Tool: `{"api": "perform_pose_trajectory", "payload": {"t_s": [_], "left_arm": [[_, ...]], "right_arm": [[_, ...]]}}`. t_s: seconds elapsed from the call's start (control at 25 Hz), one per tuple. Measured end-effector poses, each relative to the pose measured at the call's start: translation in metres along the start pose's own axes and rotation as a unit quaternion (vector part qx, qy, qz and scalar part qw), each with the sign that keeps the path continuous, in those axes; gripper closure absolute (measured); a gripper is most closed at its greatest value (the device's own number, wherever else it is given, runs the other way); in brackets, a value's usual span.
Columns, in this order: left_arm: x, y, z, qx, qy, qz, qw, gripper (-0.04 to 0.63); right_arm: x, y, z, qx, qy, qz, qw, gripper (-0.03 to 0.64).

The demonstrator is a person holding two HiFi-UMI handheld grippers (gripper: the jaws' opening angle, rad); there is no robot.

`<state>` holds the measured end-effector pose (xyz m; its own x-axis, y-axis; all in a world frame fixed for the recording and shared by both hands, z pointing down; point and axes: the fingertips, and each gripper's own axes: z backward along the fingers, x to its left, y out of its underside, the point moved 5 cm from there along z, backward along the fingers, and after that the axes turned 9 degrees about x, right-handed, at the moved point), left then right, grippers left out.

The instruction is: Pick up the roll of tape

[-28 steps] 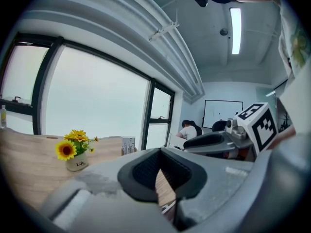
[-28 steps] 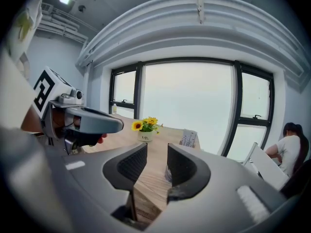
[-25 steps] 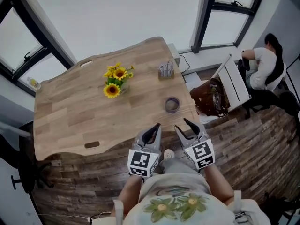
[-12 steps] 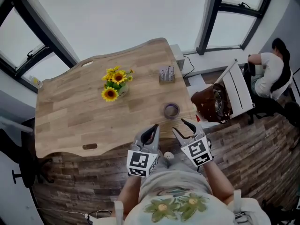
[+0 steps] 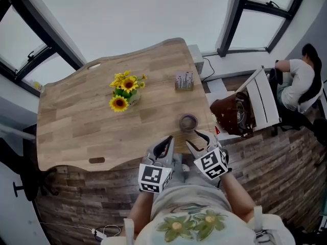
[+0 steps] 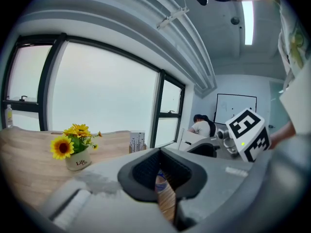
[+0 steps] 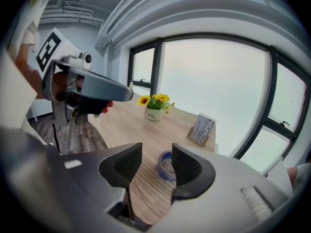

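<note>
Tape roll (image 7: 166, 166): light, stiff, slick ring; pinch 1 wall. R gripper (image 7: 156, 162) jaws just opened, wide, empty; L gripper (image 5: 165, 144) jaws together.

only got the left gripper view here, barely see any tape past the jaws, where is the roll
Observer: The head view shows the roll of tape lying flat by the near right corner of the wooden table, just ahead of the right hand-held gripper.
Operator: is that one open
Observer: Yes. In the right gripper view its jaws stand wide apart, having just been opening. Nothing is between them, and the roll lies beyond the tips.
Operator: anything crowding the roll
Observer: No. In the head view the card holder stands well behind it, clearly apart from it.
</note>
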<state>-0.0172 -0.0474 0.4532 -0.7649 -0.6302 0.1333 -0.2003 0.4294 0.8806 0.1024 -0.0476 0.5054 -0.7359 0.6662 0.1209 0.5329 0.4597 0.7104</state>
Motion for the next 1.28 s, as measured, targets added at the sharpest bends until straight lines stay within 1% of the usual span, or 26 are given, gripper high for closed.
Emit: {"api": "perform_pose_trajectory", "payload": {"t_s": [0.16,0.44,0.6,0.96,1.28], "left_arm": [[0.012,0.004,-0.01,0.011,-0.004,0.003,0.9999,0.591],[0.029,0.006,-0.022,0.028,-0.007,0.016,0.9994,0.591],[0.039,0.008,-0.029,0.037,-0.01,0.026,0.9989,0.591],[0.054,0.014,-0.038,0.05,-0.016,0.041,0.9978,0.591],[0.066,0.019,-0.041,0.06,-0.023,0.05,0.9967,0.591]], "right_arm": [[-0.004,0.003,-0.021,0.023,-0.008,0.016,1.0,0.431],[-0.012,0.009,-0.051,0.055,-0.022,0.028,0.998,0.431],[-0.012,0.017,-0.069,0.084,-0.033,0.04,0.995,0.433],[-0.009,0.036,-0.102,0.147,-0.056,0.088,0.984,0.434],[-0.007,0.045,-0.124,0.186,-0.067,0.129,0.972,0.434]]}}
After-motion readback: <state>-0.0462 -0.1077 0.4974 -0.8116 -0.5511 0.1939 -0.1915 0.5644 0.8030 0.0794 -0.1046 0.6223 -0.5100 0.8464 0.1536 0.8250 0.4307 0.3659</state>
